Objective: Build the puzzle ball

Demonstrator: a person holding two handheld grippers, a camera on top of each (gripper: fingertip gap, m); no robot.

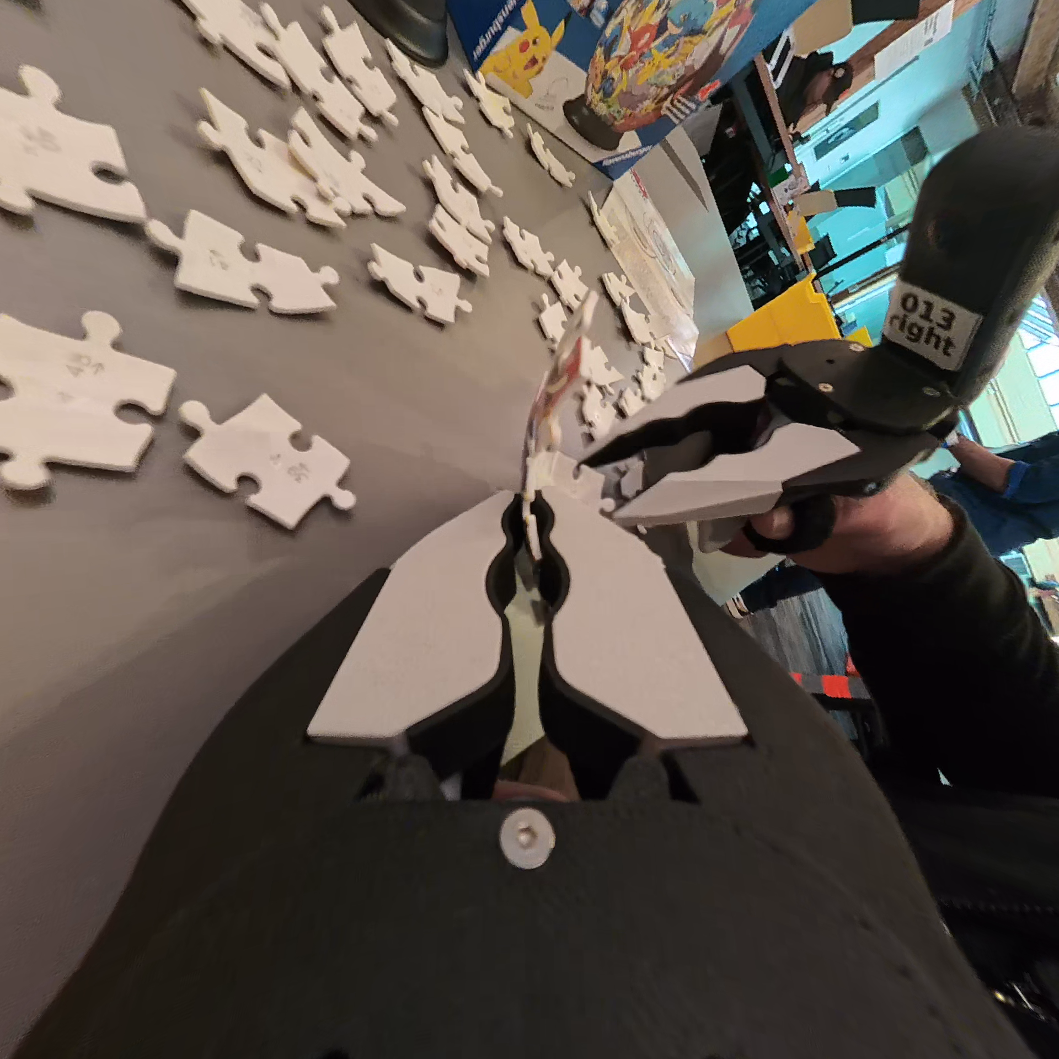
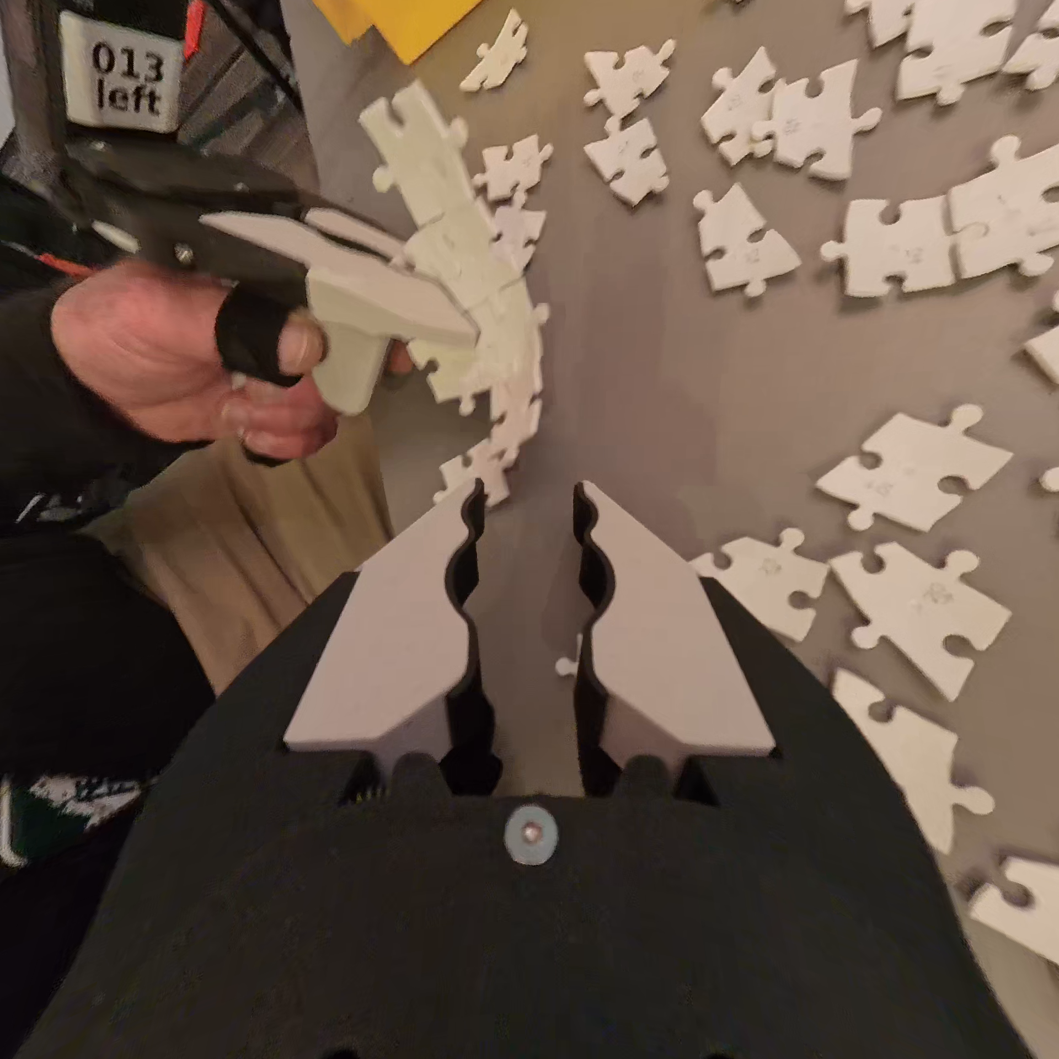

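Strip (image 1: 559, 395) edge-on and motion-blurred; printed side unreadable. Box (image 1: 601, 69) cut by top edge. Pieces (image 2: 911, 762) run off right edge; their faint marks too blurred to read.

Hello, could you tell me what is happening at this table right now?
A person is building a puzzle ball with two hand-held grippers. The left gripper has its jaws shut on a curved strip of joined pieces, held up off the grey table. The right gripper hovers beside the strip's lower end with its jaws open and empty. Many loose pieces lie white side up on the table, and the puzzle box stands at the far edge.
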